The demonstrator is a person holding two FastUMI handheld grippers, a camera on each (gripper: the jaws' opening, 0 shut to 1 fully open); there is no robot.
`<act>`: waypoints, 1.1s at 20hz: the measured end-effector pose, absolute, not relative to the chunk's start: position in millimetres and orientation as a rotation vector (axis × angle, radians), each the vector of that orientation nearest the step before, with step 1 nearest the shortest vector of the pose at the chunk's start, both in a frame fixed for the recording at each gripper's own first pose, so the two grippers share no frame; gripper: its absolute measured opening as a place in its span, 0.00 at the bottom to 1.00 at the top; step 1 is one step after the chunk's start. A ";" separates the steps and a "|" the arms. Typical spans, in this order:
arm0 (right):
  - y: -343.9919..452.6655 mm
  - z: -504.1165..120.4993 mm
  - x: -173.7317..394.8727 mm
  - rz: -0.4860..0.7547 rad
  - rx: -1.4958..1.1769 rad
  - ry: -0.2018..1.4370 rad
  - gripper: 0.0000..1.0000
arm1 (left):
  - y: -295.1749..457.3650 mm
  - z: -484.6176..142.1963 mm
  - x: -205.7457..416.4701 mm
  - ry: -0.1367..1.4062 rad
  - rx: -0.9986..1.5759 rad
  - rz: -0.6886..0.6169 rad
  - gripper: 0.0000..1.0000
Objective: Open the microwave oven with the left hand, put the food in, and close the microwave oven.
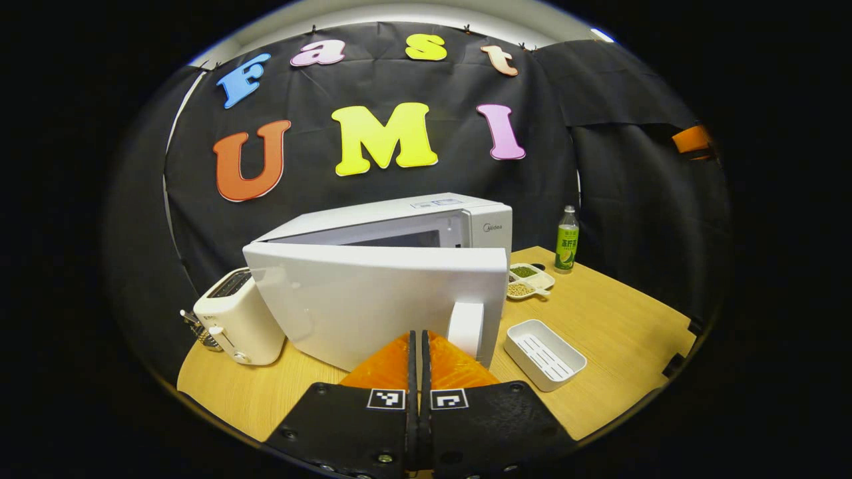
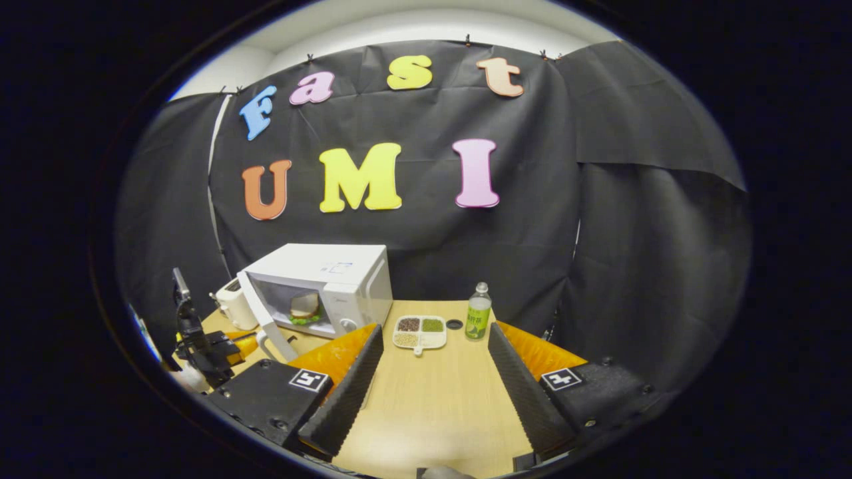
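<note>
Jaws of the left gripper (image 1: 419,352) are clenched empty; the right gripper (image 2: 429,359) is spread. The microwave door (image 1: 373,299) stands ajar, food (image 2: 305,308) inside. Rigid, light, hinged: push near its handle (image 1: 464,329).

The microwave oven (image 1: 373,299) has a smooth, glossy white shell, as does the toaster (image 1: 236,326). The counter (image 2: 432,399) looks like pale matt wood-grain. The tongs (image 2: 432,372) carry ribbed black pads on translucent orange plastic.

Wooden table (image 1: 619,332), carrying microwave (image 1: 399,266), toaster (image 1: 236,319), white tray (image 1: 544,352), divided dish (image 2: 419,331), green bottle (image 1: 566,239).
</note>
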State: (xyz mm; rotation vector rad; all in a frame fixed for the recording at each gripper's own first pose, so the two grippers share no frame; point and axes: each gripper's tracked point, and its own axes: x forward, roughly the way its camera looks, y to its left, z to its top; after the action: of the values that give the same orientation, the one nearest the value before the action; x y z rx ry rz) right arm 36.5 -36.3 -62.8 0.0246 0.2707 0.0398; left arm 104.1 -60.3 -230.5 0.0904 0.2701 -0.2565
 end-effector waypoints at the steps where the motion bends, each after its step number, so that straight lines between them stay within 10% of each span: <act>1: -40.9 -64.1 37.7 0.045 0.026 0.270 0.92 | -65.0 -229.3 109.4 0.268 0.093 -0.249 0.00; 22: -54.8 -79.0 30.5 -0.108 0.096 0.307 0.92 | -118.3 -236.1 215.4 0.295 0.012 -0.321 0.00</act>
State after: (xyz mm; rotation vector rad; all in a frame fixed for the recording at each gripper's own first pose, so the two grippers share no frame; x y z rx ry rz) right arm 30.5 -54.8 -79.0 0.0959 0.3074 -0.1083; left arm 215.4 -118.3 -236.1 0.0119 0.2949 -0.3207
